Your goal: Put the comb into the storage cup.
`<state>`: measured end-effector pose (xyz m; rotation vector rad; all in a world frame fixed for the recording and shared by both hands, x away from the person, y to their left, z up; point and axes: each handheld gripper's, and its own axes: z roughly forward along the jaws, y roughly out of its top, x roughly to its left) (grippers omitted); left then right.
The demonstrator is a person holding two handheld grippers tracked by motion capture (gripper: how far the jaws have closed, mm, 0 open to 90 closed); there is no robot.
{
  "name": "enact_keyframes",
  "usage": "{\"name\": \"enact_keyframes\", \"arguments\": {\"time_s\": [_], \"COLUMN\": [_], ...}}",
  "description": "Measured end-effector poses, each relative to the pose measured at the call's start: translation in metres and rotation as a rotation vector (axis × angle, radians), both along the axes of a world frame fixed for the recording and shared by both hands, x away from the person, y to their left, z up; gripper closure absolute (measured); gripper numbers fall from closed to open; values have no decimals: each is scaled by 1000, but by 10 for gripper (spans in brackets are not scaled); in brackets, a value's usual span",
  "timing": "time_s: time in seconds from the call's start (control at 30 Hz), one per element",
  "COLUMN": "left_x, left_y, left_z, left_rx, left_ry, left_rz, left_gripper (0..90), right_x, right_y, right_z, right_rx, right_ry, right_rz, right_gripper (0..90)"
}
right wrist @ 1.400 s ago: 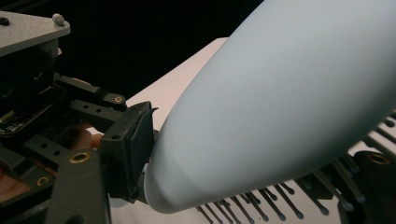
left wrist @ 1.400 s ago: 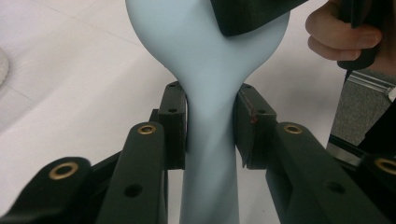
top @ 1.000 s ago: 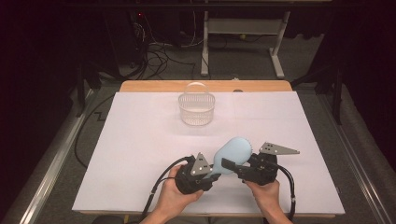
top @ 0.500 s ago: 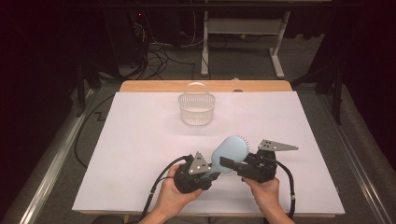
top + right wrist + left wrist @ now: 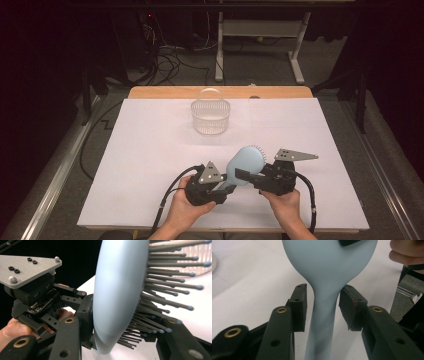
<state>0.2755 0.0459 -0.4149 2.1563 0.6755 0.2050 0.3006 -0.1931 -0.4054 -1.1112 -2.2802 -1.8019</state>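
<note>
I am passing the blue hairbrush (image 5: 246,162) over: my right fingers (image 5: 160,322) have just closed on its head, my left fingers (image 5: 298,307) have just been opening off its handle, so next I pull them back.

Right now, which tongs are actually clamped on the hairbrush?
The right tongs: they press on the blue hairbrush head, one pad on its back, the other in the bristles. The left tongs have just been opening; gaps show either side of the handle.
</note>
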Motion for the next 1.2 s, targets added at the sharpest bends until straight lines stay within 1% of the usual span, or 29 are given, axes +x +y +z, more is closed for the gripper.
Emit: {"name": "enact_keyframes", "arguments": {"time_s": [0.07, 0.1, 0.23, 0.27, 0.33, 0.4, 0.43, 0.53, 0.63, 0.73, 0.8, 0.83, 0.97, 1.1, 1.2], "left_x": [-1, -1, 0, -1, -1, 0, 0, 0, 2, 4, 5, 5, 7, 6, 6], "left_y": [0, 1, 1, 1, 1, 2, 2, 3, 5, 5, 5, 5, 6, 6, 6], "left_z": [0, 1, 1, 0, 0, 0, 1, 0, 0, -1, -2, -2, -2, -1, -1], "left_rx": [1, 0, 0, -1, -7, -13, -16, -20, -27, -21, -28, -30, -38, -43, -50], "left_ry": [-1, -2, -9, -13, -15, -11, -10, -7, 2, 10, 18, 20, 19, -5, -11], "left_rz": [-1, -1, 10, 12, 16, 16, 17, 21, 26, 30, 31, 32, 34, 37, 36], "left_gripper": [573, 549, 528, 499, 487, 440, 440, 388, 370, 357, 352, 333, 322, 318, 318], "right_x": [0, 0, 1, 1, 1, 2, 2, 3, 4, 4, 5, 6, 7, 8, 9], "right_y": [0, 0, 0, -1, -1, -1, -2, -3, -3, -5, -5, -6, -6, -6, -6], "right_z": [0, 1, 0, 0, 1, 1, 1, 1, 1, 2, 2, 3, 3, 5, 6], "right_rx": [-2, -6, -7, -8, -8, -10, -9, -11, -12, -14, -15, -18, -20, -28, -31], "right_ry": [1, -1, 4, 3, 3, 4, 7, 9, 11, 12, 9, 11, 11, 11, 9], "right_rz": [1, 1, 3, 6, 6, 3, 3, 3, 1, -3, -4, -5, -5, -4, -4], "right_gripper": [553, 553, 554, 554, 554, 554, 554, 554, 554, 554, 554, 554, 554, 554, 553]}}
